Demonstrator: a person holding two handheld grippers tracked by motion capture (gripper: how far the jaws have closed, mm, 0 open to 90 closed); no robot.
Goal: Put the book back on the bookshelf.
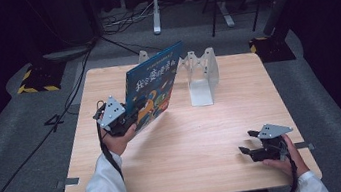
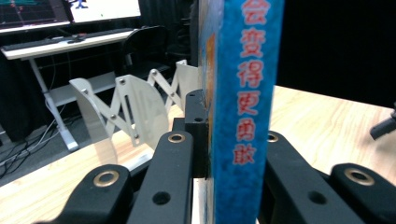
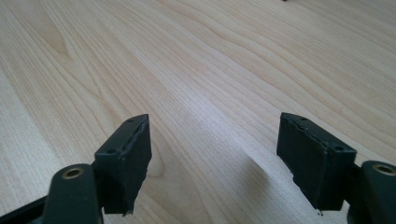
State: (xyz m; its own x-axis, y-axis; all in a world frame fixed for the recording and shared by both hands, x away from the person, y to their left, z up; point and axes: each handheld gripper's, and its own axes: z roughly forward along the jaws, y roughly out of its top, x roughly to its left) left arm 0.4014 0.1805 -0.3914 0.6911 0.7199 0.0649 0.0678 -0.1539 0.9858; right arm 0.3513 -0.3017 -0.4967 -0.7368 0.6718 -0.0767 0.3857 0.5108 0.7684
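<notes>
Blue book [image 1: 153,86] stands tilted above the surface [image 1: 189,138], pinched at its lower corner by the left hand-held gripper [image 1: 123,118]; the white rack [image 1: 201,76] lies just right of it. Lower right, the right hand-held gripper [image 1: 248,144] rests spread, holding nothing.

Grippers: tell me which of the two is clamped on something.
The left gripper: its fingers pinch the blue book, held tilted above the table. The right gripper is open, with nothing between its fingers.

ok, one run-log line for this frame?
left gripper: shut on blue book, lifted | right gripper: open, empty, over table | white rack: empty
</notes>
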